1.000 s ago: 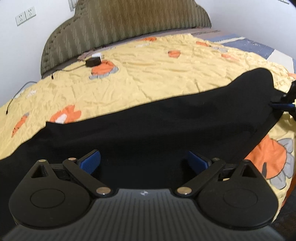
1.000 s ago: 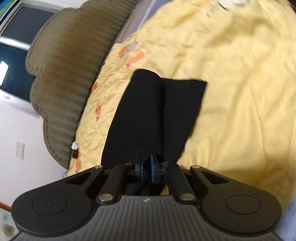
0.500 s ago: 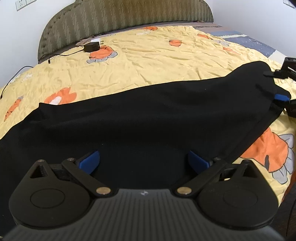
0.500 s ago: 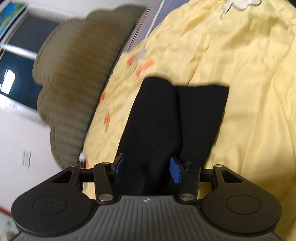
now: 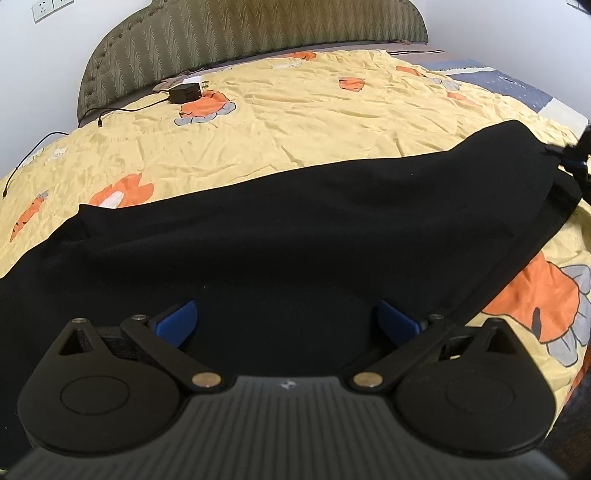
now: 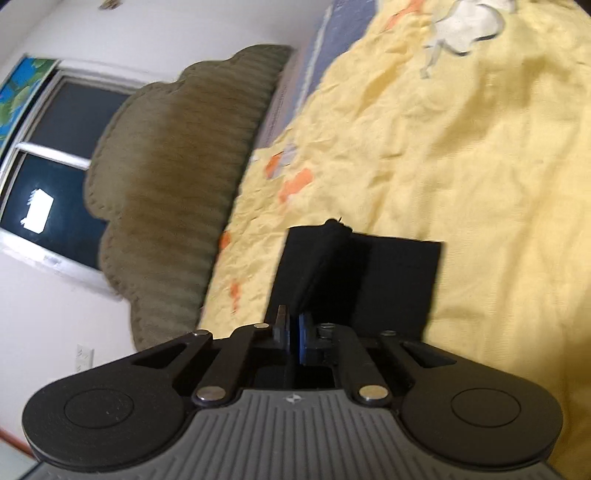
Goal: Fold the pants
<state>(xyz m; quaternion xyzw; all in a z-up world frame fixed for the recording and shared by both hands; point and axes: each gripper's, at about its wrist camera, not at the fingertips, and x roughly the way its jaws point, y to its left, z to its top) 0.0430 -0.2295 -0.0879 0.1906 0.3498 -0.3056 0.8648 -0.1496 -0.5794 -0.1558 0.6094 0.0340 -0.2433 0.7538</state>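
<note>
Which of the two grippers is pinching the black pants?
The right gripper: its jaws have just closed on the end of the pants. The left gripper hangs wide open over them, pinching nothing.

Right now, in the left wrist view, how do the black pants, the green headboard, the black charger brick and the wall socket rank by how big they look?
1. Black pants, though nearest the camera.
2. Green headboard.
3. Charger brick and wall socket: both look small, too alike to rank.
</note>
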